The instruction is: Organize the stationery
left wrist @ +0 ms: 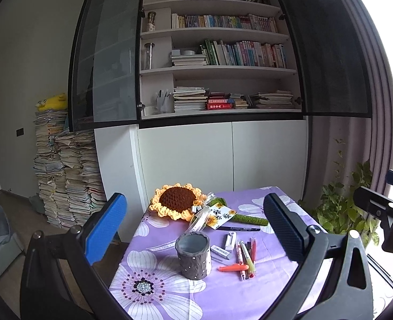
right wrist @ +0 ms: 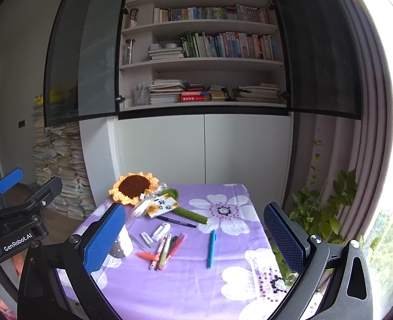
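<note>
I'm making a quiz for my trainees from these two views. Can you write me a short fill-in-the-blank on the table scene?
1. The grey pen cup stands upright and holds ____ pens.
2. The pen lying apart from the bundle of pens is ____ in colour.
3. The knitted flower at the table's far edge is a ____.
4. Both the left gripper and the right gripper are ____.

Missing words: no; blue; sunflower; open

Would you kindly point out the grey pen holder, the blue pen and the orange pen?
grey pen holder (left wrist: 194,260), left wrist view, dotted side wall.
blue pen (right wrist: 211,248), right wrist view, mid barrel.
orange pen (left wrist: 233,268), left wrist view, mid body.
</note>
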